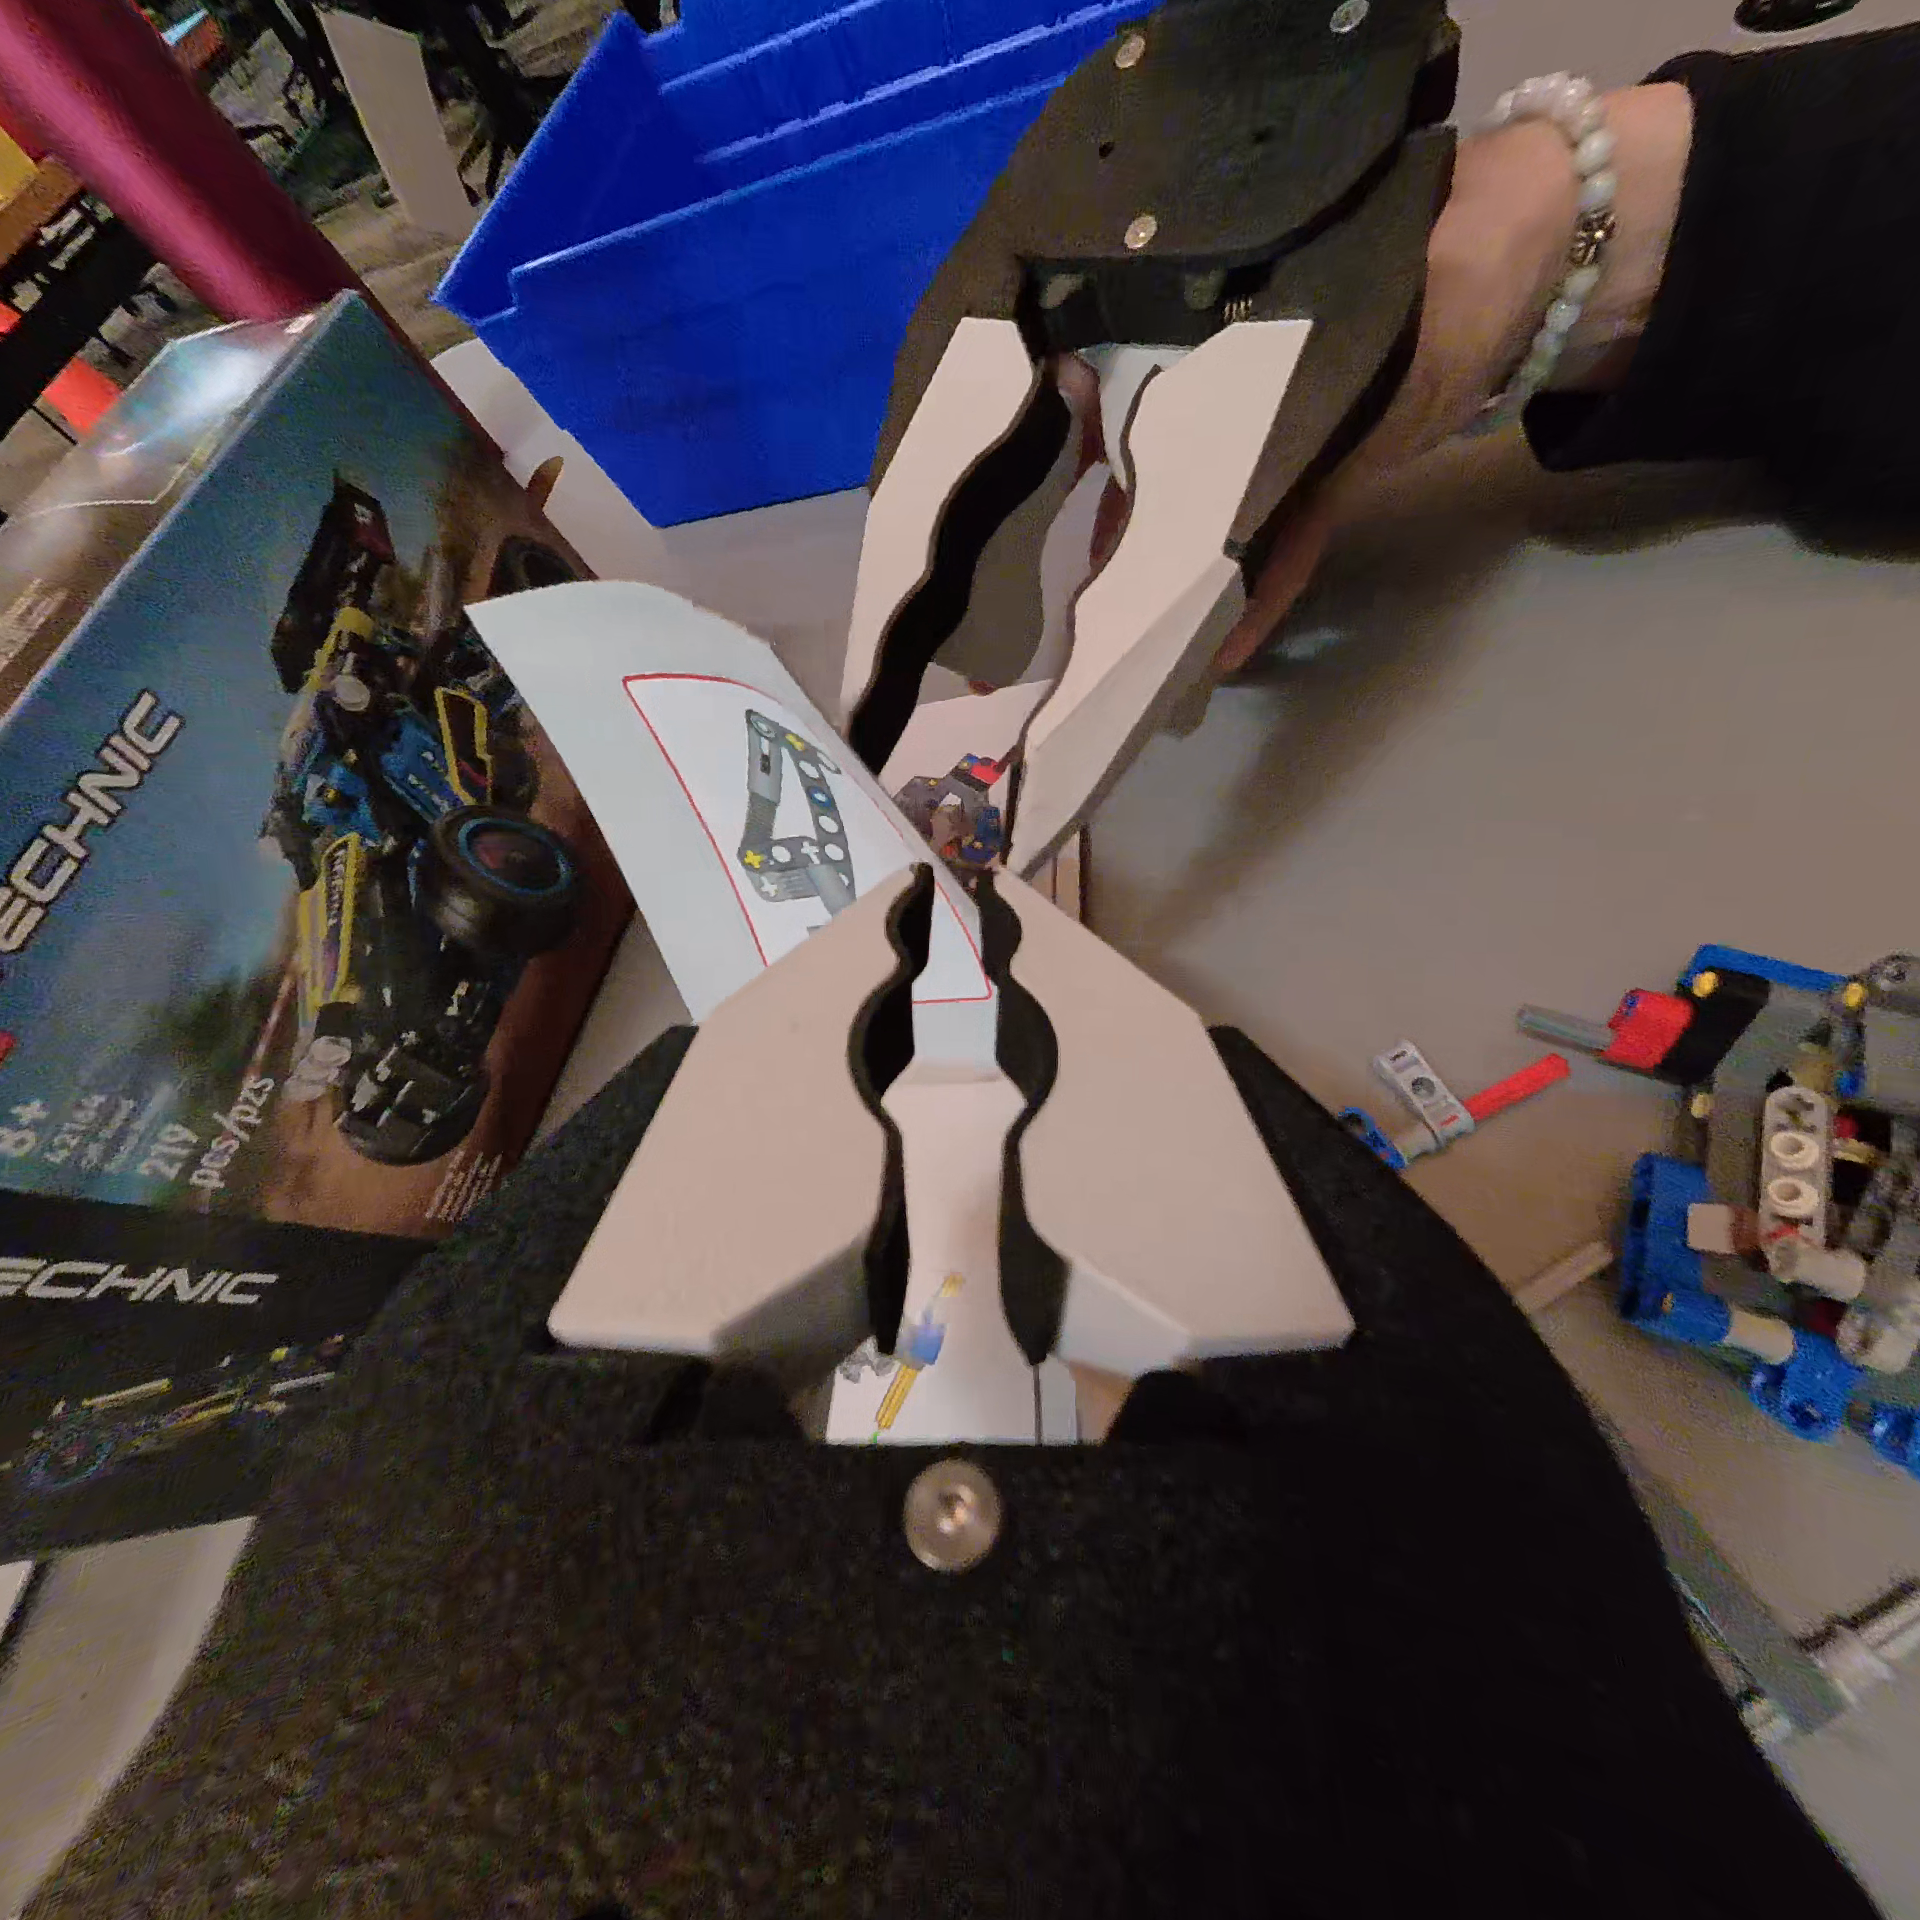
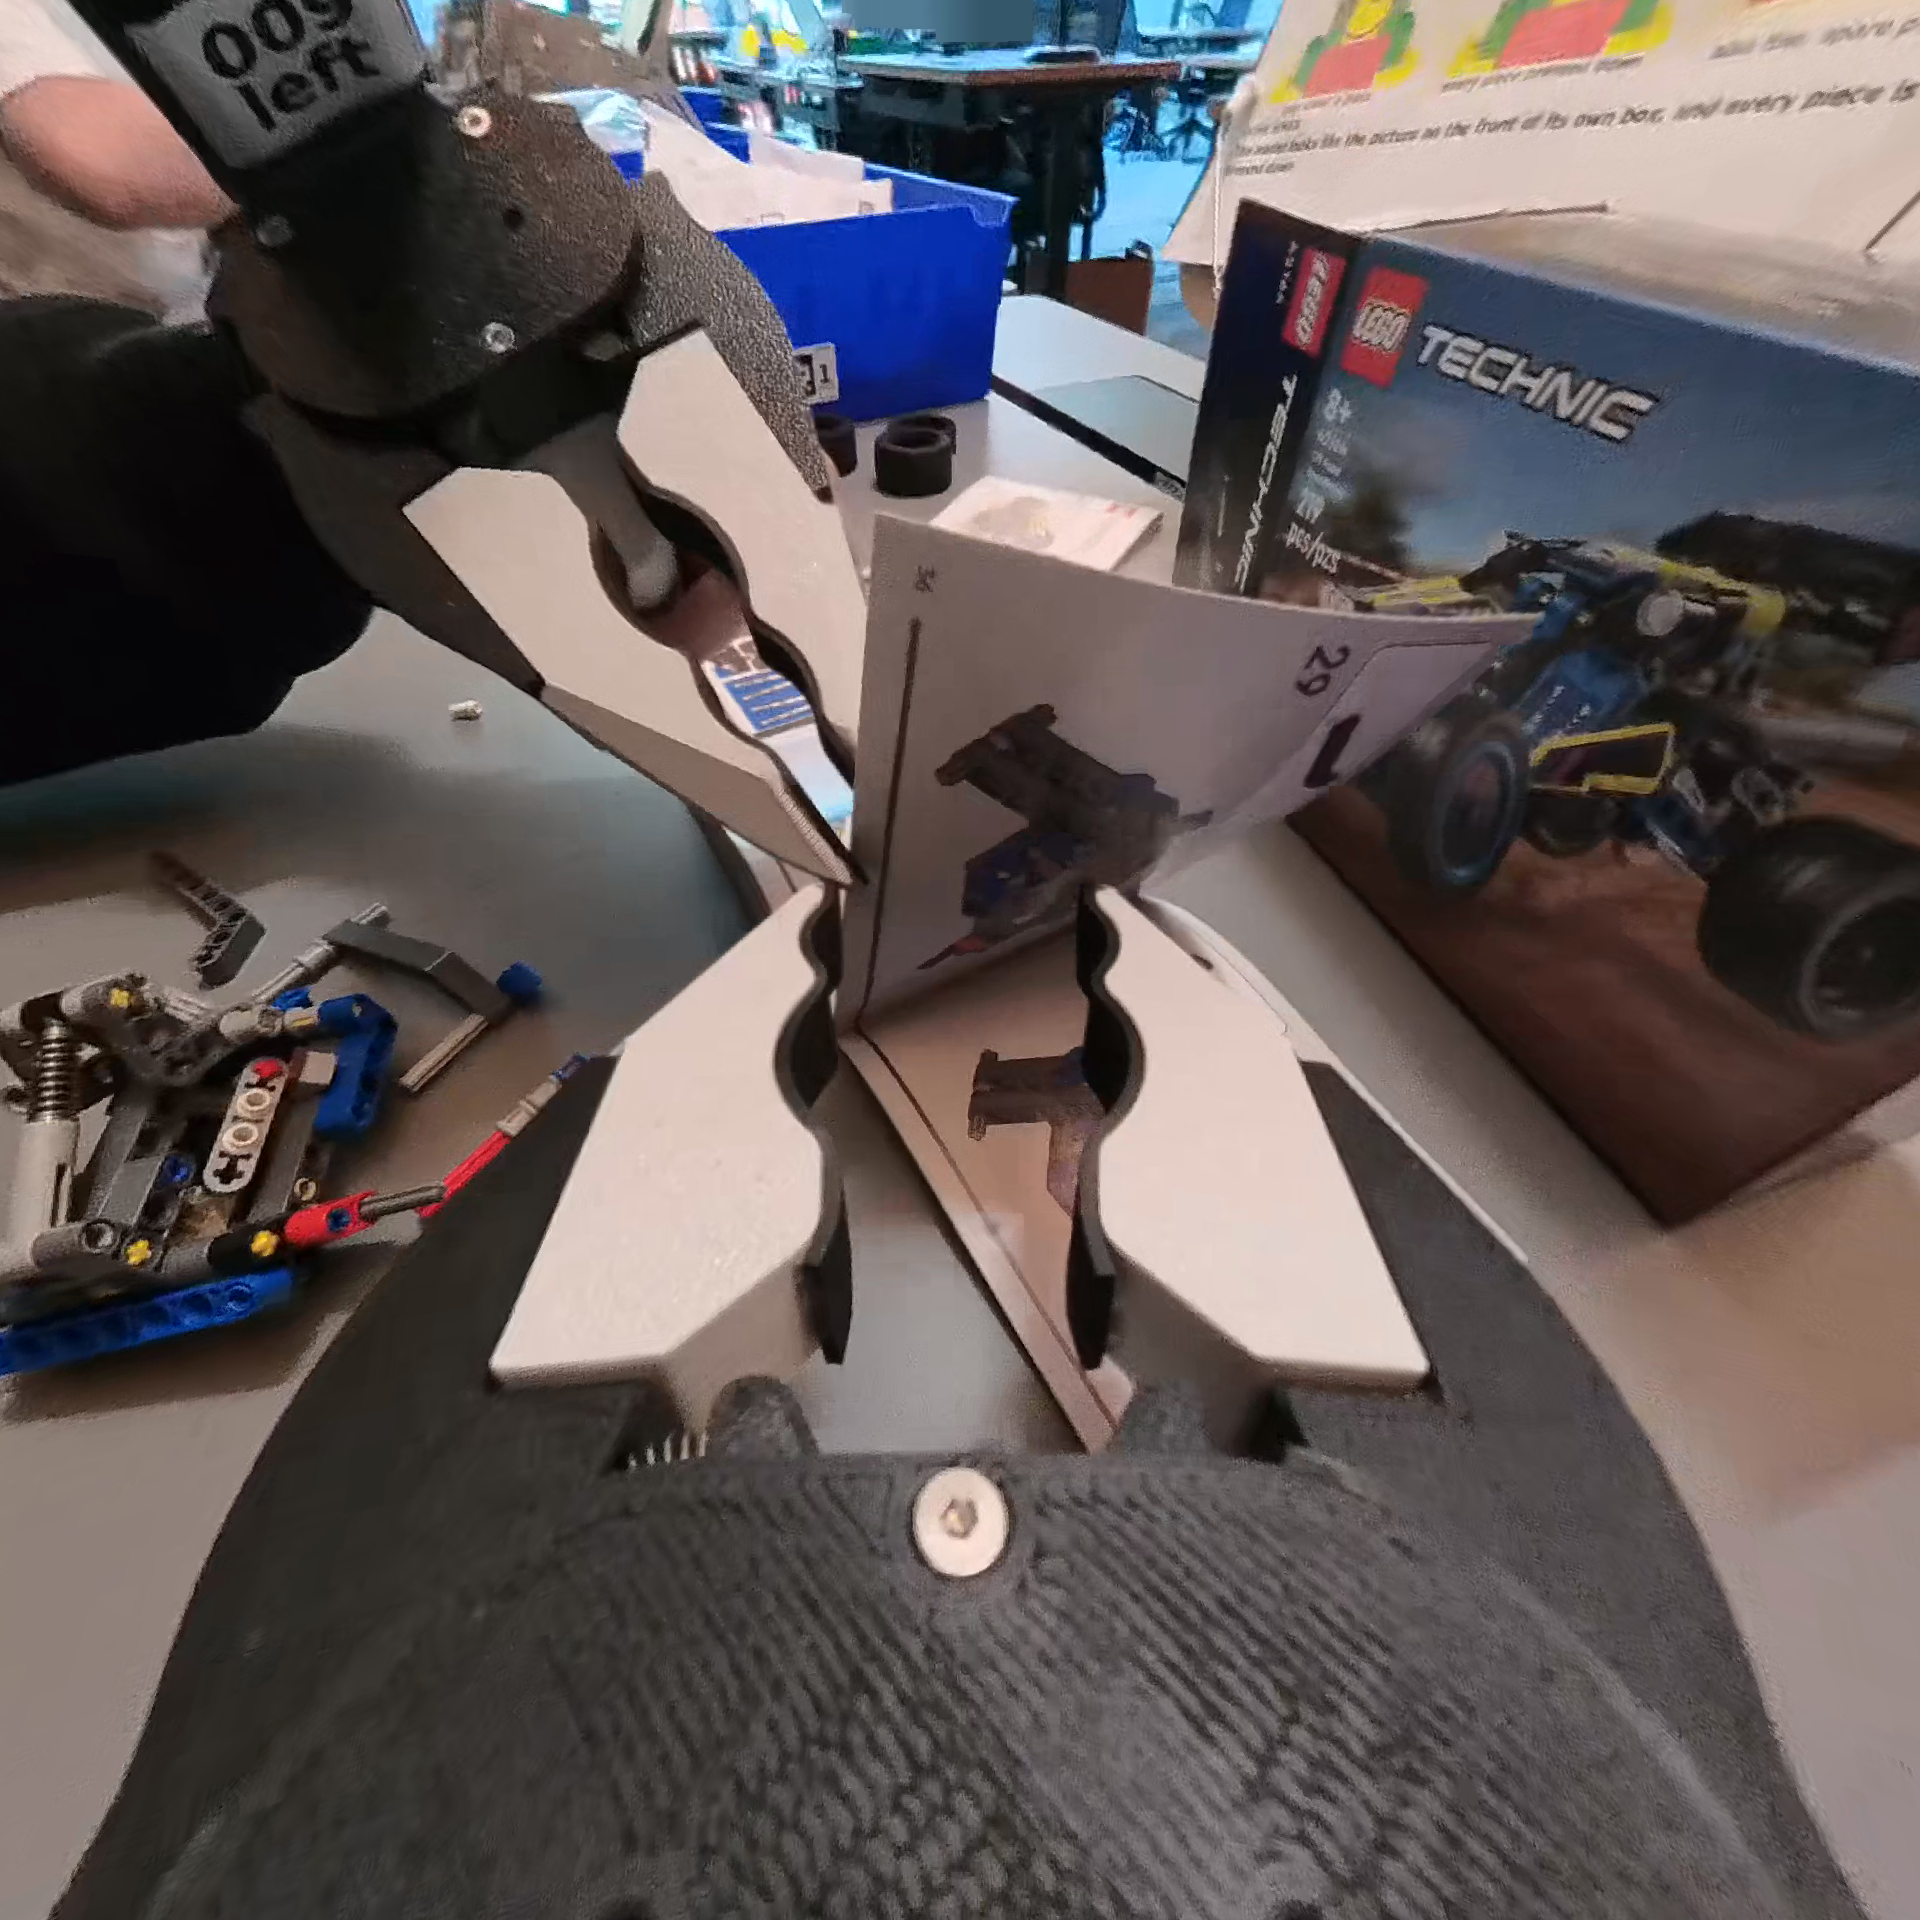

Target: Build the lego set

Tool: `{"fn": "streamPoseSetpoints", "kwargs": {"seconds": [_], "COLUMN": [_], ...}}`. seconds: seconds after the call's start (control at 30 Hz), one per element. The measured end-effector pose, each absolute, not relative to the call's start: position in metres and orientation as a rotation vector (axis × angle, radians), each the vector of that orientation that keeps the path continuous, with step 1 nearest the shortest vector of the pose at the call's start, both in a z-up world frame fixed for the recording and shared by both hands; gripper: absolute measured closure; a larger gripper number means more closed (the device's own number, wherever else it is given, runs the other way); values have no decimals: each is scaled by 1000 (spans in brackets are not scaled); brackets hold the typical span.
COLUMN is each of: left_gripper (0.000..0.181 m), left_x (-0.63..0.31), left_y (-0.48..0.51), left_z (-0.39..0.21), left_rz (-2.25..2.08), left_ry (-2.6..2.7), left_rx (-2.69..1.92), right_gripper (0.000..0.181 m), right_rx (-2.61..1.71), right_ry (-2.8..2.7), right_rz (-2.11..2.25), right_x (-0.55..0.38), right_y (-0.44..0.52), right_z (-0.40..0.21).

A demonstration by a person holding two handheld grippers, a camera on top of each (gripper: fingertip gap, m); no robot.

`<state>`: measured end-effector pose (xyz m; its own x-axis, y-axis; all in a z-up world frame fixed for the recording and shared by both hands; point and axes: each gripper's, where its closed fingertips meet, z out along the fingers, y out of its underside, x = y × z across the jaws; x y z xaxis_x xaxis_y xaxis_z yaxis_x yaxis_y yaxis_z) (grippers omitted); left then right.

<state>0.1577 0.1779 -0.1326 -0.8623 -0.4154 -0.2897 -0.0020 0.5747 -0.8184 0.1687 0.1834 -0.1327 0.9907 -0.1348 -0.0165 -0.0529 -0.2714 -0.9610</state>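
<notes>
Lego assembly (image 2: 177, 1122), part-built from grey, blue and black beams with a coil spring and yellow pins, lies on the grey table (image 2: 468, 810) to the left of the right claw (image 2: 956, 914); in the left wrist view it lies to the right of the left claw (image 1: 958, 878). A red axle (image 2: 473, 1169) projects from it toward the right claw's left finger. The left claw enters from above left, its white wedge fingers lined with wavy black pads, and the tips meet the left edge of the raised page of the instruction booklet (image 2: 1039, 748). Only a narrow slit separates its fingers, and whether they pinch the page cannot be determined. The right claw stands partly open, gripping nothing; the booklet's fold and the upright page occupy the gap without being clamped. To the right of that claw stands the glossy cardboard set box (image 2: 1610, 675). Only the right wrist view shows two black rubber tyres (image 2: 914, 454), beyond the left claw and in front of the blue plastic bin (image 2: 883, 291). Only the left wrist view shows a hand (image 1: 1475, 343) behind the right claw, with a bracelet (image 1: 1579, 208) of pale round beads.
</notes>
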Motion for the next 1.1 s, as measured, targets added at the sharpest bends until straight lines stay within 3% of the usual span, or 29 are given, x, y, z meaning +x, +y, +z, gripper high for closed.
{"fn": "streamPoseSetpoints", "kwargs": {"seconds": [0.07, 0.37, 0.43, 0.5, 0.6, 0.83, 1.1], "left_gripper": [174, 167, 180, 180, 152, 170, 175], "left_x": [158, 159, 159, 162, 154, 157, 153], "left_y": [177, 167, 168, 170, 167, 170, 173], "left_z": [-128, -111, -107, -108, -110, -109, -109], "left_rz": [-1238, -1333, -1341, -1309, -1315, -1268, -1322], "left_ry": [2348, 2331, 2308, 2297, 2353, 2320, 2330], "left_rx": [-333, -367, -359, -372, -345, -347, -351], "right_gripper": [152, 169, 172, 178, 181, 181, 181], "right_rx": [-1835, -1958, -1921, -1902, -1893, -1877, -1854], "right_ry": [131, 91, 50, 26, 7, -20, -64], "right_rz": [-78, -325, -347, -367, -401, -405, -352], "right_x": [170, 183, 177, 174, 173, 168, 159], "right_y": [182, 188, 194, 198, 201, 204, 206], "right_z": [-131, -149, -143, -139, -136, -133, -132]}}
